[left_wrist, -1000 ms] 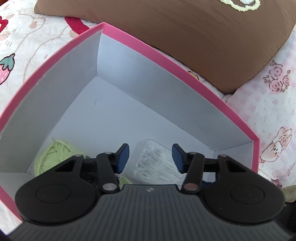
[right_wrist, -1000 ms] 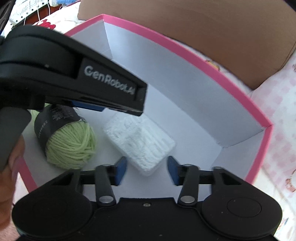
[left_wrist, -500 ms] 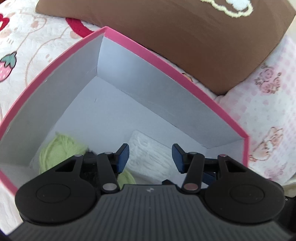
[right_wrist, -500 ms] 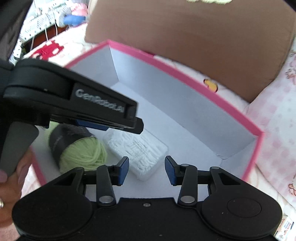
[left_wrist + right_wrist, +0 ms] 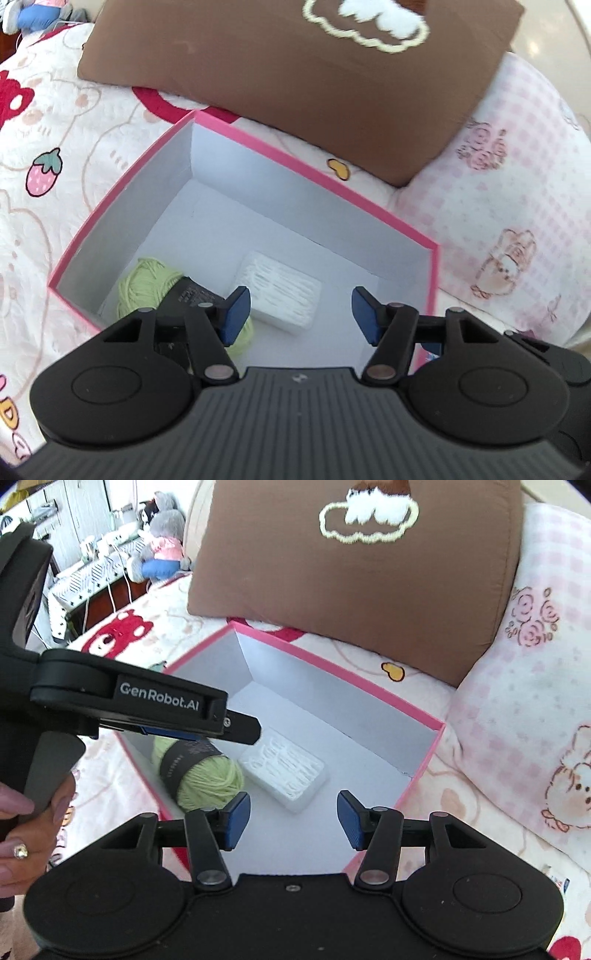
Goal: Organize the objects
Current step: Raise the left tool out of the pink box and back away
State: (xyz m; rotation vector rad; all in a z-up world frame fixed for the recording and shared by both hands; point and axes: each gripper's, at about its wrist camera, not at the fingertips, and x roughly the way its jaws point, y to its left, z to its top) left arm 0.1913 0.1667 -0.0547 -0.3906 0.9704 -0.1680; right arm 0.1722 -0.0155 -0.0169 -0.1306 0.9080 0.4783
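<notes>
With both claws up over the pink box (image 5: 314, 173) on the bed (image 5: 66, 177), I've got the left claw (image 5: 301, 314) and right claw (image 5: 293, 818) opening, nothing between the jaws of either. Yarn ball (image 5: 207, 775) sits in the box's near-left corner, white packet (image 5: 286, 771) just beside it, mid-floor. Risk: dropping back in, a claw could clip the box rim and skid it on the soft bedding. Only the right view shows the hand (image 5: 26, 830) and the shelf with the stuffed toy (image 5: 162, 546); the left view doesn't.
</notes>
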